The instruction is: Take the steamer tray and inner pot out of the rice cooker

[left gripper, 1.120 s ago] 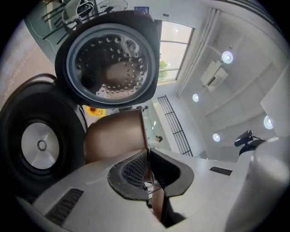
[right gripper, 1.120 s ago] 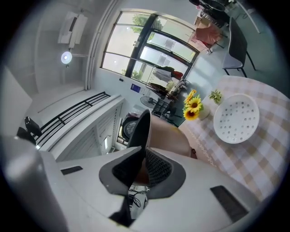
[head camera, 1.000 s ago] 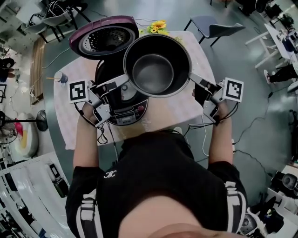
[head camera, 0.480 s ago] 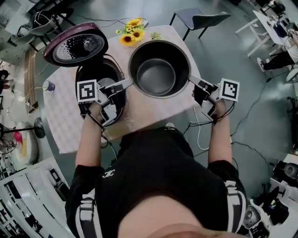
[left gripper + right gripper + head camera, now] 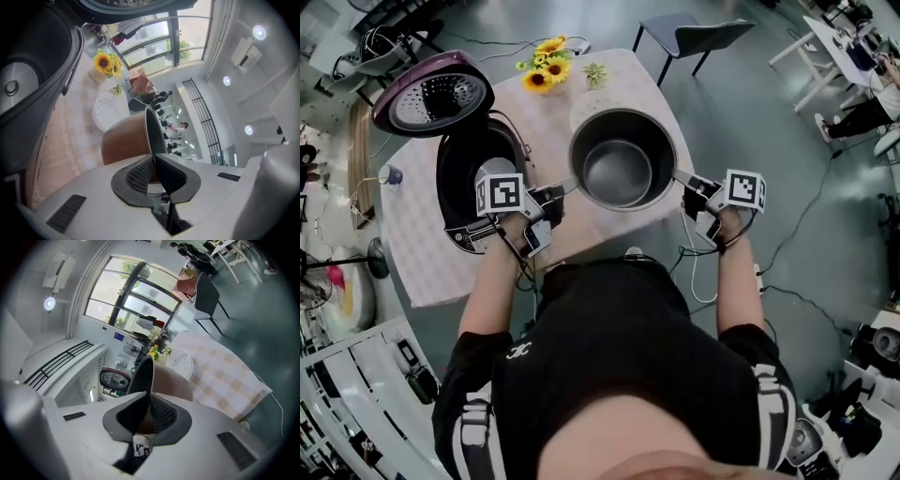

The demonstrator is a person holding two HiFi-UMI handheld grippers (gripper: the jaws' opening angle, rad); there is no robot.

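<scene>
Since prev. frames inner pot [image 5: 619, 159] has swung right, off rice cooker [image 5: 473, 178], & sunk toward table [image 5: 422, 253]. Cooker: lid up, cavity bare. Pot: empty, kept level for balance, w/ left gripper [image 5: 565, 189] & right gripper [image 5: 682, 180] clamped on opposite rim edges. Steamer tray [image 5: 581, 106] already out, lying on table just behind pot.

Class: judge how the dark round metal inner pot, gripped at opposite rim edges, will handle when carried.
Probably stiff: the dark round metal inner pot looks undistorted between the left gripper and right gripper. Possibly slippery: both jaws pinch only a thin smooth rim. Empty, so likely fairly light.
</scene>
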